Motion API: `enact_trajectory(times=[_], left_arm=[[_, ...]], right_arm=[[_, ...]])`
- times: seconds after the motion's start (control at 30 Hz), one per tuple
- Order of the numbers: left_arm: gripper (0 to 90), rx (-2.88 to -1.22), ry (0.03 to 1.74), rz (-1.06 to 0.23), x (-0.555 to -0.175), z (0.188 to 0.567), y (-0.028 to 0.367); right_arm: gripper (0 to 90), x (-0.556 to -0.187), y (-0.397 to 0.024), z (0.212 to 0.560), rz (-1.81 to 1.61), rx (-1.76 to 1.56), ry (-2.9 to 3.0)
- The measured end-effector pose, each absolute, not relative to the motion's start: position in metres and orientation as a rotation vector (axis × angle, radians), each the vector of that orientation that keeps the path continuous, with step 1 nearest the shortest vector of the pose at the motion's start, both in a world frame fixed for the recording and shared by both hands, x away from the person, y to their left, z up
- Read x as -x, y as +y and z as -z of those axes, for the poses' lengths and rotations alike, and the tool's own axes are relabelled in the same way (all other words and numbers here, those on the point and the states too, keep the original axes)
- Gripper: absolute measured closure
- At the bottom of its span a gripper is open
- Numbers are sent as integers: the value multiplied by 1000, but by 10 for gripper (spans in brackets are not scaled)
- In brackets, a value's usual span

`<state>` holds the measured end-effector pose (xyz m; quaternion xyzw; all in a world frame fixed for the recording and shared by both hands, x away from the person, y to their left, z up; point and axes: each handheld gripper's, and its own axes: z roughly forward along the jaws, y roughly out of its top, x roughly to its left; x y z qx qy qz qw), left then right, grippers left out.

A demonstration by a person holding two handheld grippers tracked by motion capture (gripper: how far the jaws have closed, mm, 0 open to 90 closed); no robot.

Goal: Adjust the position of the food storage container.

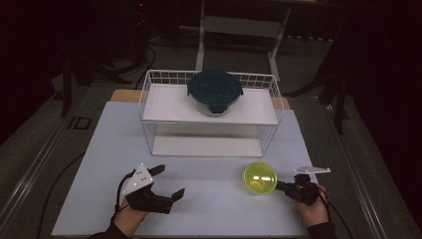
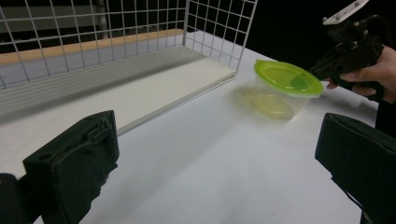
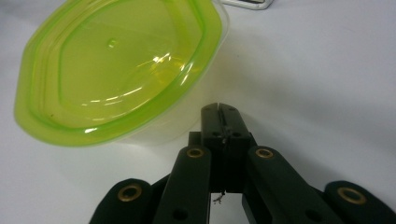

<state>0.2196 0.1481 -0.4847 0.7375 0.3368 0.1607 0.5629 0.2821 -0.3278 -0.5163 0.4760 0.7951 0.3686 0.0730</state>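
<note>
A: White table (image 1: 119, 149), wire rack (image 1: 149, 99) beyond both grippers, dark-lidded glass container (image 1: 215, 92) on top.
B: Right gripper (image 3: 219, 109) clamped empty, green-lidded tub (image 3: 116, 70) just ahead; left gripper (image 1: 166, 181) gaping, empty.

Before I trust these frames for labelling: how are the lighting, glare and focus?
High view: dim surroundings, table lit, sharp enough. Left gripper view: near fingers soft, green-lidded container slightly blurred. Right gripper view: glare streaks on the green lid, its near edge soft.
</note>
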Motion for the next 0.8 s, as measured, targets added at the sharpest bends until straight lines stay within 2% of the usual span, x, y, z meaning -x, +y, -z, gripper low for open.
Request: enact_trajectory(times=[0.8], left_arm=[[0,-1730,797,-378,-220,484,149]], right_arm=[[900,-288,-276,518,-1121,-1309,2556]])
